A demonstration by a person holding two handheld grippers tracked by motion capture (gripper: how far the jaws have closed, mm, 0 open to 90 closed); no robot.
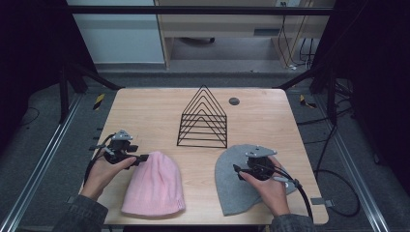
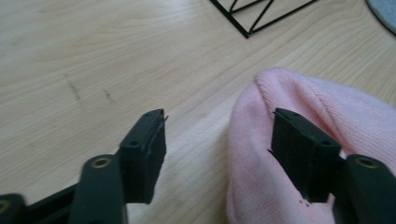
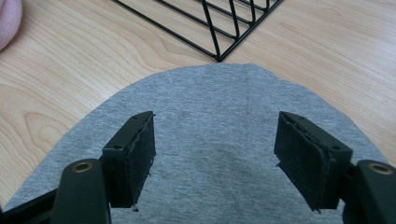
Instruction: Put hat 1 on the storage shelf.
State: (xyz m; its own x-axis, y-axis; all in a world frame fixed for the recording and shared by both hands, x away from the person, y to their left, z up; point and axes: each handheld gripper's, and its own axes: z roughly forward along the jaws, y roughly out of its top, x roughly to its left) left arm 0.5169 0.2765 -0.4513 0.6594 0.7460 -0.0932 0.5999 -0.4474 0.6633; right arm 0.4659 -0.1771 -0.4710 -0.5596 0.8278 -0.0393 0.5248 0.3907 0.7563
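Pink beanie (image 1: 155, 186) lying flat on table (image 1: 145, 111), front left, long axis running crown-far to brim-near. Left gripper (image 2: 219, 149) hovering at crown's left edge, jaws apart, straddling fabric edge, not pinching. Right gripper (image 3: 215, 154) hanging over grey beanie (image 3: 210, 121), jaws apart, nothing clamped. Wire rack (image 1: 203, 118) standing between, farther back.

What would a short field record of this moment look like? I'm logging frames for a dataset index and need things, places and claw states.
surface: wooden table
pink beanie: flat, near left, crown toward the rack
grey beanie: flat, near right
black wire rack: upright at table middle, behind both beanies
left claw: open, jaws astride the pink beanie's crown edge, pads not pressing
right claw: open, over the grey beanie, nothing gripped
round dark grommet: far side, right of the rack's peak
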